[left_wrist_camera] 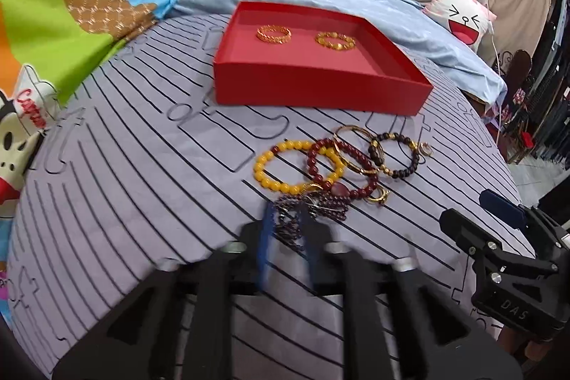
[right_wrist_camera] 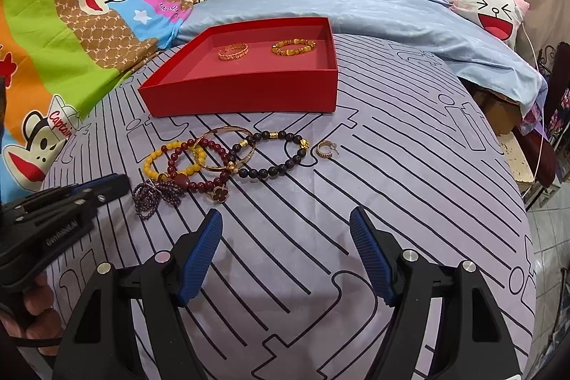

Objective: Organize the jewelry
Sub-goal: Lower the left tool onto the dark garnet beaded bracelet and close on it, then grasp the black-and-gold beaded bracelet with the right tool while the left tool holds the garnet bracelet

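Note:
A red tray on the striped cloth holds two gold bracelets. In front of it lies a pile: a yellow bead bracelet, a dark red bead bracelet, a gold bangle, a black bead bracelet, a small gold hoop and a purple bead strand. My left gripper has its jaws close together around the purple strand. My right gripper is open and empty, in front of the pile.
The striped lilac cloth covers a rounded surface that drops off at the right. A light blue sheet, cartoon bedding and a cat pillow lie behind the tray.

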Demonstrator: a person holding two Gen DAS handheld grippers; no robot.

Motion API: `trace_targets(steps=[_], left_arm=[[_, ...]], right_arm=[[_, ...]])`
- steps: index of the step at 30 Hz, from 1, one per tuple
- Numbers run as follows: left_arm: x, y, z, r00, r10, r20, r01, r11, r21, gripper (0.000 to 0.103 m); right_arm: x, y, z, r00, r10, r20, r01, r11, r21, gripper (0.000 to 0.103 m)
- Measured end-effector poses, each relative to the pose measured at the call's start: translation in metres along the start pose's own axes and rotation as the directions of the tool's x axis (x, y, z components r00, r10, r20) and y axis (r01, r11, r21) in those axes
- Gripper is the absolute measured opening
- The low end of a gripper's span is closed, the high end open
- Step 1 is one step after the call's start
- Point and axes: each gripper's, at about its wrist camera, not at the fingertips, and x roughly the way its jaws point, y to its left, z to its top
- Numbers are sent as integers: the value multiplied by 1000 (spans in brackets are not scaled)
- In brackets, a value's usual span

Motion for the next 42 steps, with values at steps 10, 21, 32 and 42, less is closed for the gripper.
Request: trace_targets(steps=[10,21,32,42], left_arm=[[22,-11,1,999,-27,-24,28,999,27,24],[10,-13,2,999,-48,3,48,998,31,3],[-11,2,3,999,-36,34,36,999,0,3],[-10,14,4,1000,-8,29,9,1000,-25,3]], right_arm=[[6,-1,0,1000,3,-9,-3,1000,5,71],[8,3,1,1000,7,-7,-7,1000,3,71],[3,4,2,1000,6,5,-6,1000,1,71],[13,12,24,999,11,39,-10,1000,-23,71]])
